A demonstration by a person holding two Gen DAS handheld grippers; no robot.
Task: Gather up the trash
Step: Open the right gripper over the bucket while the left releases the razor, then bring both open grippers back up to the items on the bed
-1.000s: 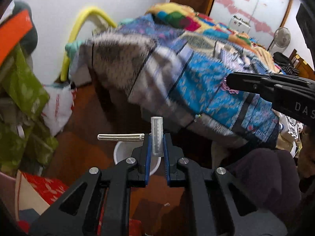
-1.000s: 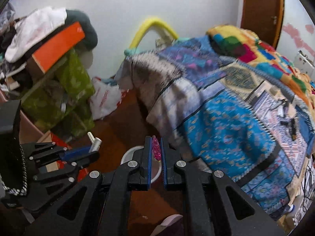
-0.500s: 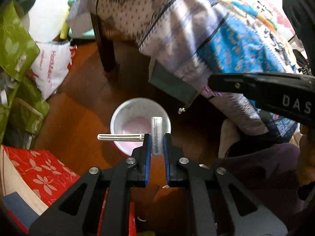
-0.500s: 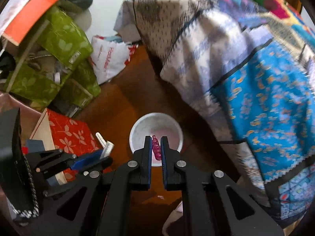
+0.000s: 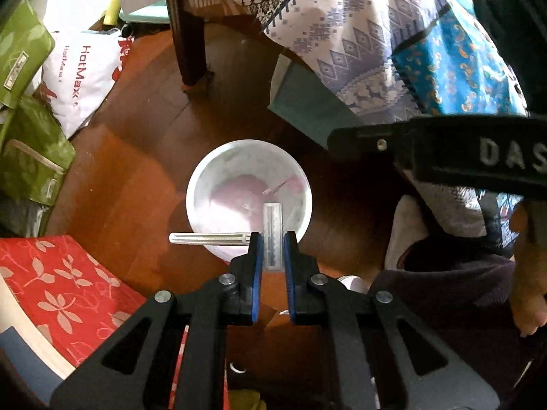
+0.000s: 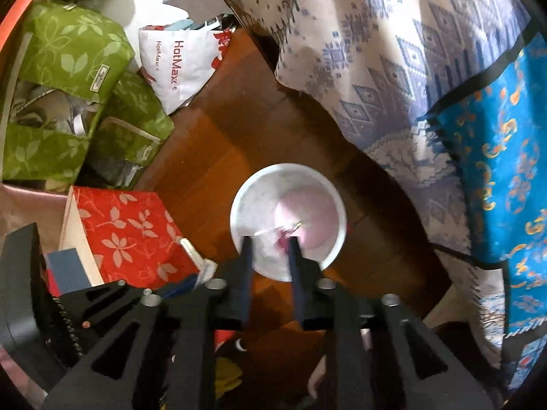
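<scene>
A white bucket (image 5: 201, 184) stands on the brown wooden floor, pale pink at its bottom. My left gripper (image 5: 272, 244) hangs over its near rim, shut on a bent silver strip (image 5: 272, 225); one arm of the strip sticks out to the left. My right gripper (image 6: 270, 242) is right above the bucket (image 6: 241, 205) and its jaws are opening. A small pink scrap (image 6: 282, 239), blurred, sits loose between the tips beside the right finger, over the bucket's inside. In the right wrist view the left gripper (image 6: 201, 273) shows at lower left.
A bed draped in patterned blue and white blankets (image 6: 410, 68) overhangs the floor on the right. Green leaf-print bags (image 6: 68, 68), a white HotMax bag (image 5: 82, 78) and a red flowered box (image 6: 126, 229) crowd the left. A dark bed leg (image 5: 188, 34) stands behind the bucket.
Both grippers have come down and tipped toward the floor, so the bucket now fills the middle of each view. The right jaws have parted and let the pink scrap loose. The left still holds the strip.
</scene>
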